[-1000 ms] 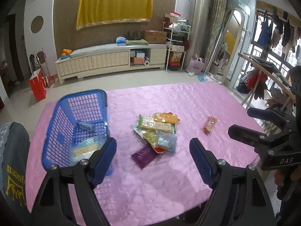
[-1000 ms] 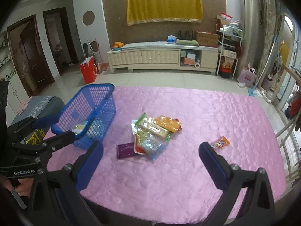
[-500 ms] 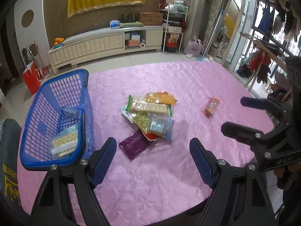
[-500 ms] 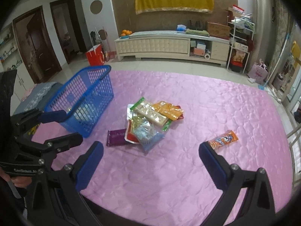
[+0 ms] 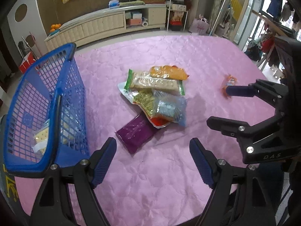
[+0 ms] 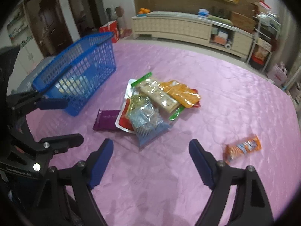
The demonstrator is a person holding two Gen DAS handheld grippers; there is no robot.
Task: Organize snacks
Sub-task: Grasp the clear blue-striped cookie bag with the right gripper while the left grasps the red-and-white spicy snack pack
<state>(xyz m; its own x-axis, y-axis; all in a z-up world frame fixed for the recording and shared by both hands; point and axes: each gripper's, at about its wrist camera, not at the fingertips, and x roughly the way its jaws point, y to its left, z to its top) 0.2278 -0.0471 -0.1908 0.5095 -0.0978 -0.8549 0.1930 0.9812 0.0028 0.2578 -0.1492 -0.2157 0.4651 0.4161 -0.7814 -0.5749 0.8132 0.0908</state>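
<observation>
The snacks are lying in a loose heap near the middle of the pink-quilted surface: a long clear cracker sleeve with green ends is resting on top, an orange packet is sitting at its far edge, a crinkly blue-tinted bag is spilling toward the near side, and a flat purple packet is poking out from under the pile on the basket side. A small orange packet is lying well apart, off to the right. These all look light, thin and glossy, so they are likely to be slippery and to buckle rather than stay stiff; the crackers could snap under a hard squeeze. The purple packet seems the easiest to take, across its short width where its free end is clear of the heap, while the lone orange one would suit a pinch across its middle. The blue basket, already holding a cracker pack, is standing to the left of the pile. The left gripper is hanging with jaws spread and nothing between them; the right gripper is narrowing its jaws, also over bare quilt. Compared with a second ago, both views are sitting closer and steeper over the pile, and the room behind is filling less of each picture.
</observation>
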